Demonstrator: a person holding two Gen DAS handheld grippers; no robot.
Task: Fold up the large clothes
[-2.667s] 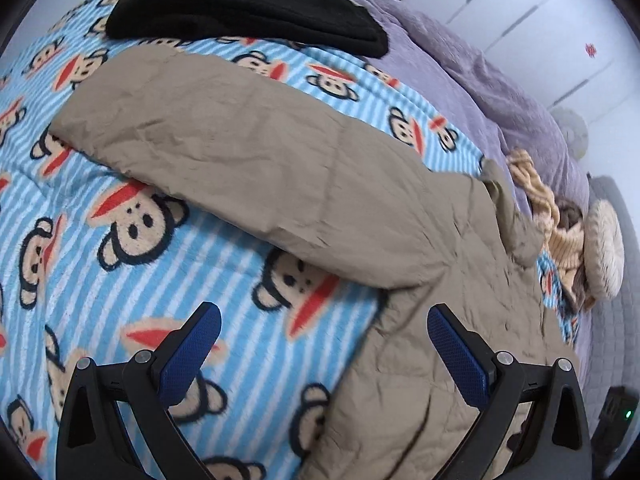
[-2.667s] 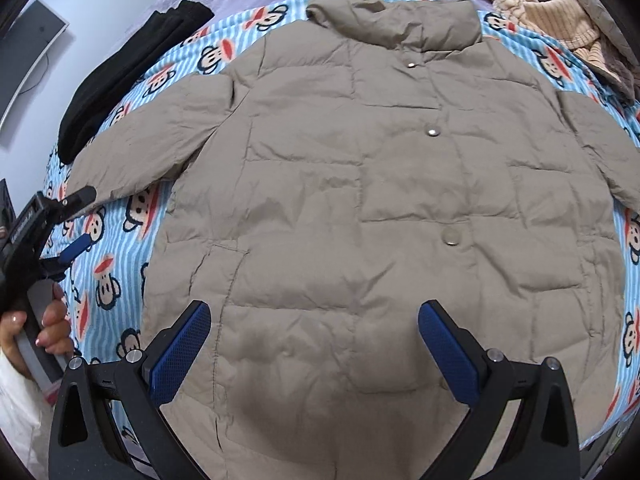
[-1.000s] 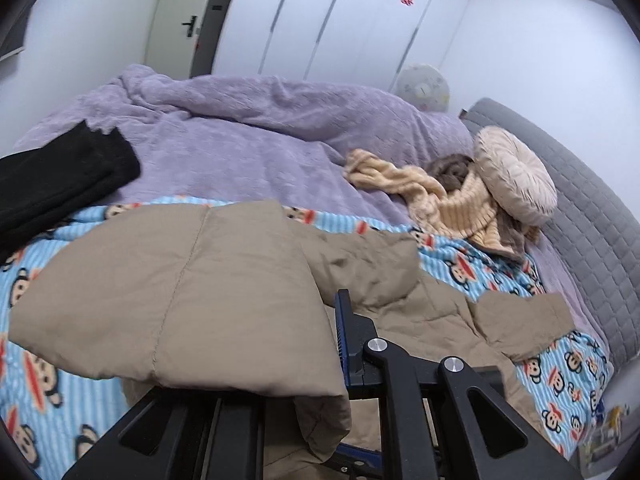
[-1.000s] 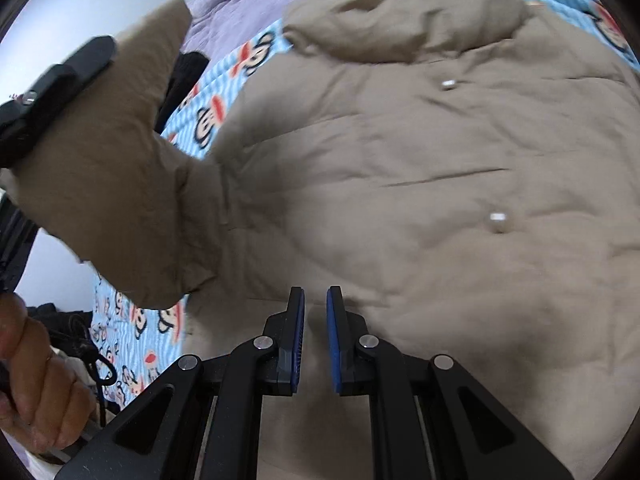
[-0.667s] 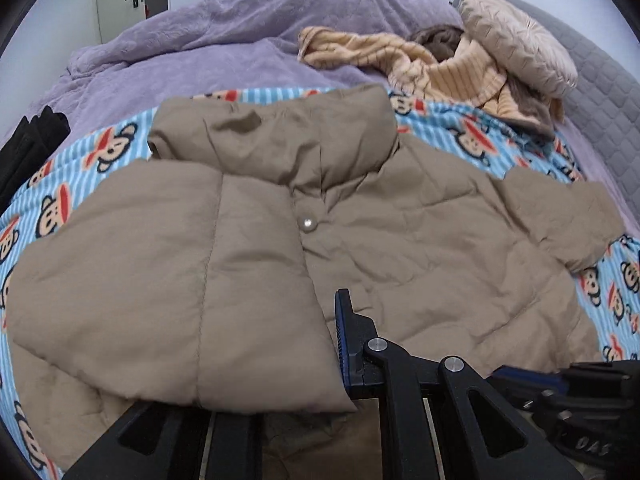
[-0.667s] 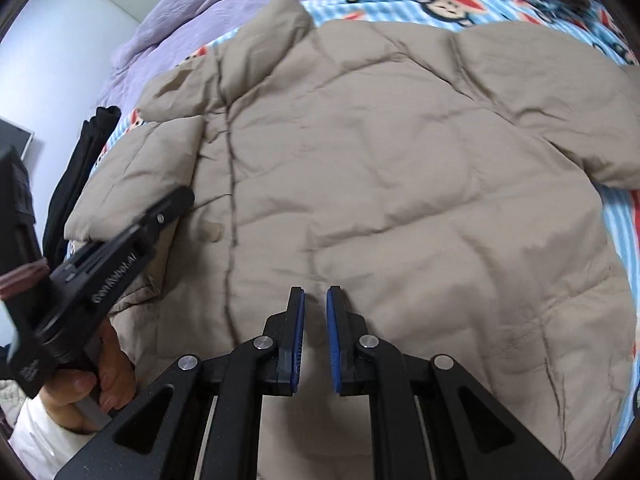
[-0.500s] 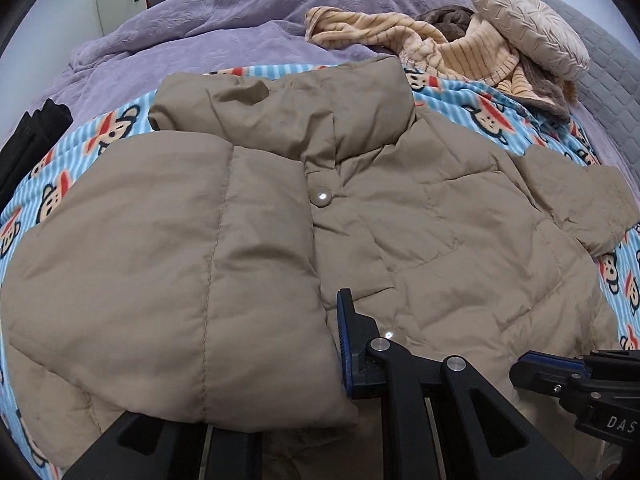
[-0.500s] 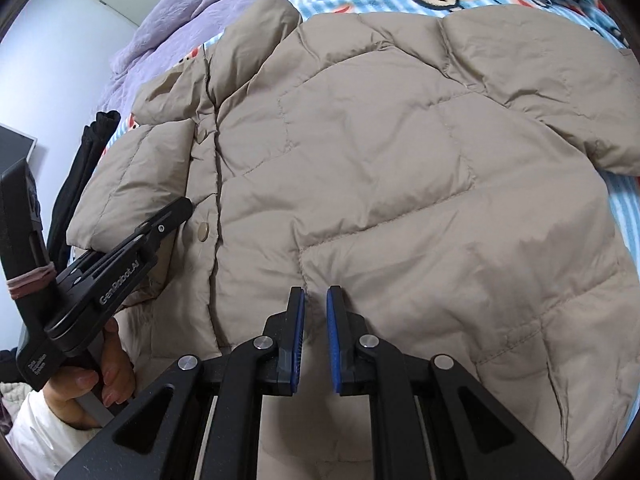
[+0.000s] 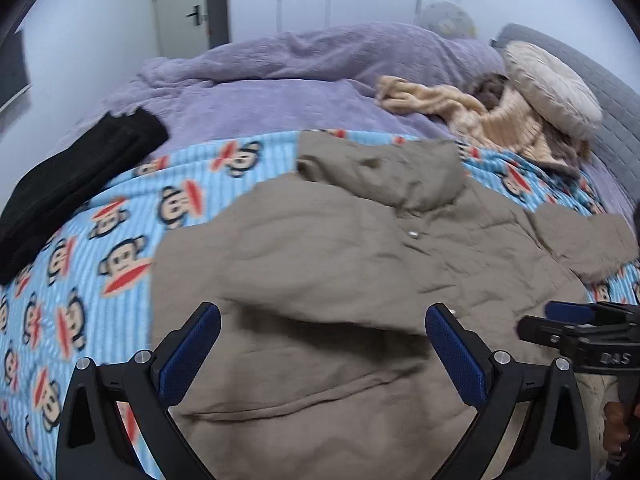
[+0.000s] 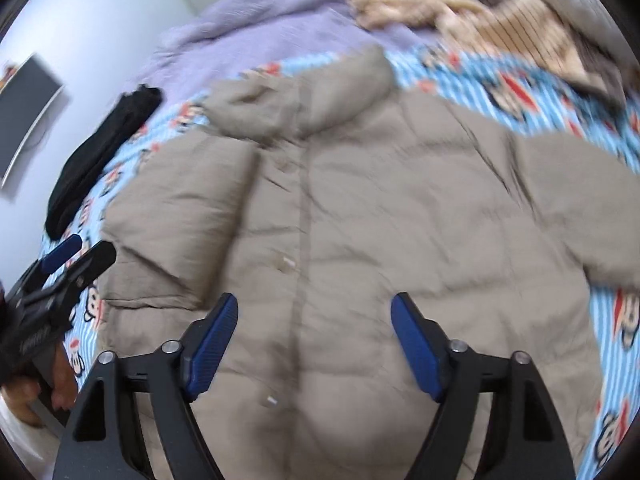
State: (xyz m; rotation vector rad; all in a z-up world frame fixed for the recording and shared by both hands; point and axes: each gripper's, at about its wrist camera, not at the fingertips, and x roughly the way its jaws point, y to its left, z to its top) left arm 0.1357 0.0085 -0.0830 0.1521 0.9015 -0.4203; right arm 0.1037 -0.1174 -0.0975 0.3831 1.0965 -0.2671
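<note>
Gaping L tongs (image 9: pixel 322 350) & R tongs (image 10: pixel 316 344) over jacket (image 10: pixel 400 208) (sleeve folded in) — empty

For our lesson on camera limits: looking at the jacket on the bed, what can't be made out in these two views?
- Jacket hem: cut off by the bottom edge and hand-held gripper frames, both views.
- Its right cuff: cut off at the right wrist view's edge.
- Snaps: blurred, right wrist view.
- Blanket beneath: hidden by the jacket.

Soft, even indoor light is falling without glare or hard shadows. Motion blur is smearing the right wrist view; fisheye distortion is bending both pictures' dark edges.
</note>
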